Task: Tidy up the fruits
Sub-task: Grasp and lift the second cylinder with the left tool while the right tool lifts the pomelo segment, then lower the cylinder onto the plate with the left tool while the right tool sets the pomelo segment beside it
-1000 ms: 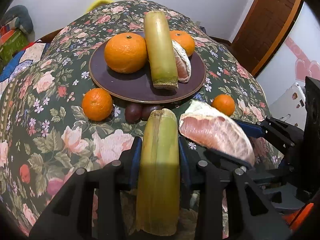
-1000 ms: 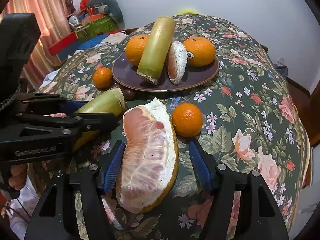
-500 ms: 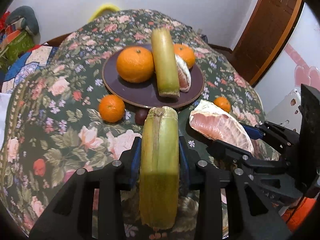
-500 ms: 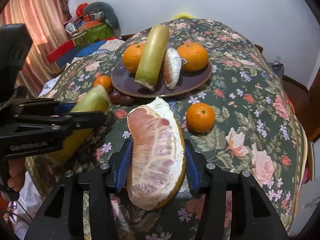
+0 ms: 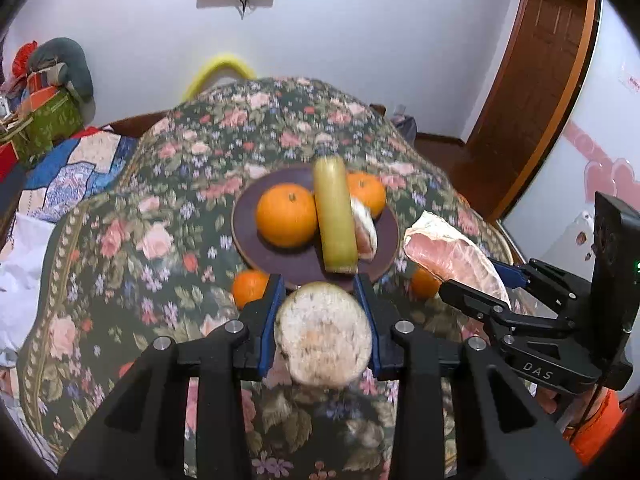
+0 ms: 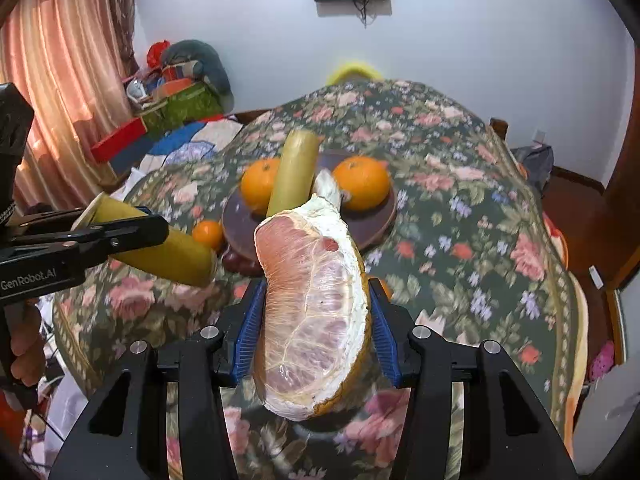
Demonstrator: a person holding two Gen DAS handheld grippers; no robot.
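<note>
Left gripper (image 5: 323,312): fingers clamped on a yellow-green cane piece (image 5: 323,338), raised clear of the floral worktop (image 5: 120,248) in front of the dark plate (image 5: 256,248). The plate carries two oranges, a second cane piece (image 5: 334,216) and a pomelo wedge (image 5: 365,232); small tangerines lie just beside its near rim. Right gripper (image 6: 316,324): fingers, which have just closed in, pinch a peeled pomelo segment (image 6: 312,312), held aloft to the plate's right.

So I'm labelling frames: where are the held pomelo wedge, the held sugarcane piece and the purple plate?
pomelo wedge (image 6: 312,320), right wrist view, pink flesh.
sugarcane piece (image 5: 323,334), left wrist view, cut end.
purple plate (image 5: 296,266), left wrist view, bare front.
</note>
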